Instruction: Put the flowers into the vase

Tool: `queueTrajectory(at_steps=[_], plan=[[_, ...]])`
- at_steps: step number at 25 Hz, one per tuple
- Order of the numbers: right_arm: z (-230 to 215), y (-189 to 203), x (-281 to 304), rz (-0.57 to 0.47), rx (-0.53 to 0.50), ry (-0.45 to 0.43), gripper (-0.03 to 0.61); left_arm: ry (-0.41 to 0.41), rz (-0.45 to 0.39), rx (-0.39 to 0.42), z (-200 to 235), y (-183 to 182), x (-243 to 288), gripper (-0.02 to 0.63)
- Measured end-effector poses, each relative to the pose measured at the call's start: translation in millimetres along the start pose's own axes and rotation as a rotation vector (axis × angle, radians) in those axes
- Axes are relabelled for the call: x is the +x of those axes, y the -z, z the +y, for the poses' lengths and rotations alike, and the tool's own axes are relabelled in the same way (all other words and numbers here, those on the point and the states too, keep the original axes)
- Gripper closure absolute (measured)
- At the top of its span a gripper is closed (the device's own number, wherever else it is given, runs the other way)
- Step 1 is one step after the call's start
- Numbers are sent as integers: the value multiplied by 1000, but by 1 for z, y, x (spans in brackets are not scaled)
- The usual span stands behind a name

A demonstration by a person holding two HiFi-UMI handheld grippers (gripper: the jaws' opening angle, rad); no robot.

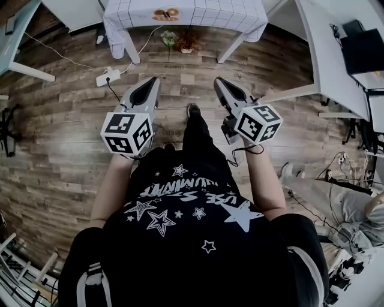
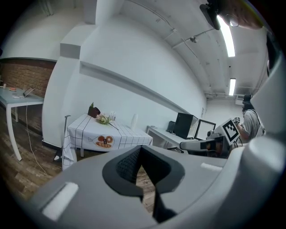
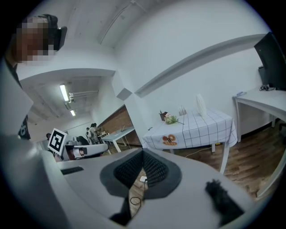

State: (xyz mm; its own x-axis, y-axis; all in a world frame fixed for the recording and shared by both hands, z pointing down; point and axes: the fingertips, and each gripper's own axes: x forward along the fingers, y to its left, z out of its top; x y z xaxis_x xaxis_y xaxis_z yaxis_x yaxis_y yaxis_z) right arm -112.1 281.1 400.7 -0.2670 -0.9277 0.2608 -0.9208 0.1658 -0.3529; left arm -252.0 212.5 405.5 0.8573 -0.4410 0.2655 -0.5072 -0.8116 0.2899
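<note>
Head view: your left claw [image 1: 153, 81] and right claw [image 1: 218, 81] both pressed together, empty, well short of checked-cloth surface [image 1: 240, 17]. Flowers [image 3: 170, 119] lie on that surface, toward its far edge; pale upright thing [image 3: 200, 105] also there, likely vase. Nothing done yet: approach, pick, insert all remain.

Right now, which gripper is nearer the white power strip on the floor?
Left. The left gripper points just right of the power strip; the right gripper sits farther right.
</note>
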Motion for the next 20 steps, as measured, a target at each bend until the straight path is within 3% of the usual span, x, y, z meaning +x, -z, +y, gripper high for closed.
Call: queueTrajectory(at_steps=[11,20], plan=[[-76,-35,45,23,-34,0,568,-8,17,-23,11,-25,85,604],[-161,-100,83,-37,-60,-21,567,-46,15,20,20,-69,163,604]])
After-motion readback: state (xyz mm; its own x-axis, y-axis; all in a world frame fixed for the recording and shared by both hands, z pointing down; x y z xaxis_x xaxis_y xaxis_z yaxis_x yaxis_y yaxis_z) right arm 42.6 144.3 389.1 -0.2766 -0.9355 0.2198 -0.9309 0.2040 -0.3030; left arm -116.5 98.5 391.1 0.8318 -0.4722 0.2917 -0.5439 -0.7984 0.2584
